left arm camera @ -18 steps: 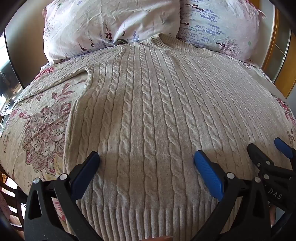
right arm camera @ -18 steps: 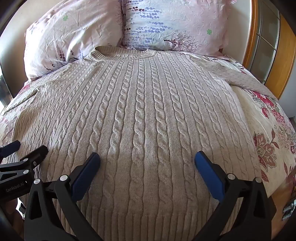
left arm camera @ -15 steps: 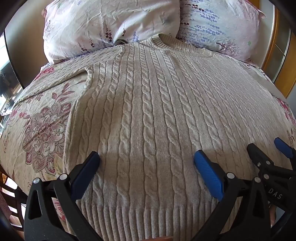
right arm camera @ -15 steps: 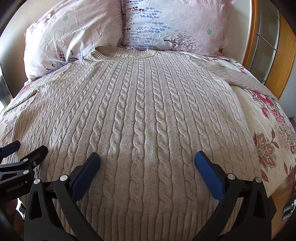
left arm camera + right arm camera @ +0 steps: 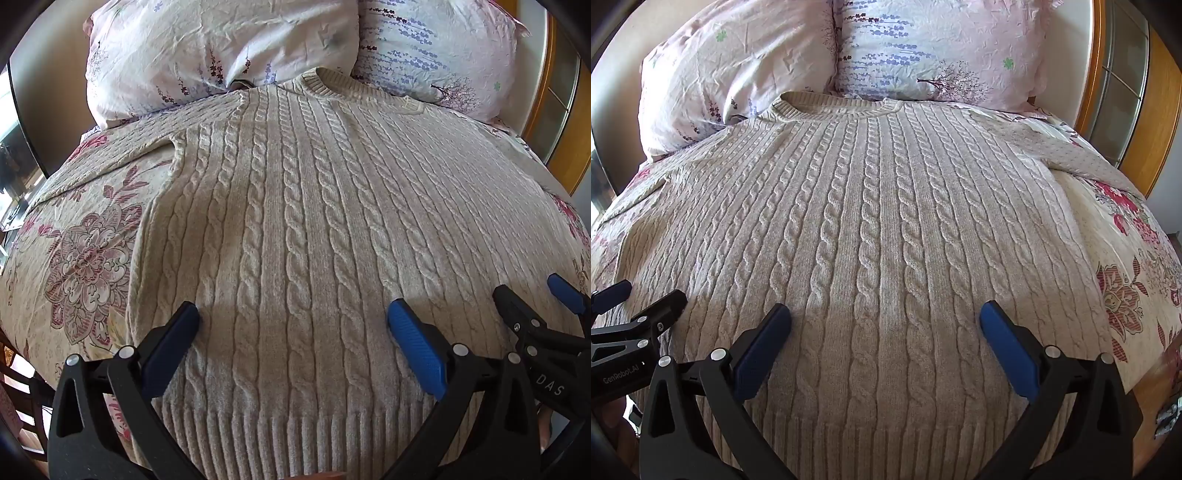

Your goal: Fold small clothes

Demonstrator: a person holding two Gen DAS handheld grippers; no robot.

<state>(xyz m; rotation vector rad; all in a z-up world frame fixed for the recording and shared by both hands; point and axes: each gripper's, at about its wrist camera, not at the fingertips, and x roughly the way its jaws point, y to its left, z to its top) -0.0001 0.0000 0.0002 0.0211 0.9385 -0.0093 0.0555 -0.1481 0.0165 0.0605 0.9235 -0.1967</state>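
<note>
Overhead, both tools gape empty above the sweater (image 5: 295, 240) on a floral bedspread (image 5: 85, 258) below two pillows (image 5: 738, 74).

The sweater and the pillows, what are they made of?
Sweater: looks like soft knitted yarn, maybe wool or cotton; twisted cable ropes and a ribbed hem show. Pillows: thin woven cloth, likely cotton, matte and crinkled, with printed flowers.
</note>
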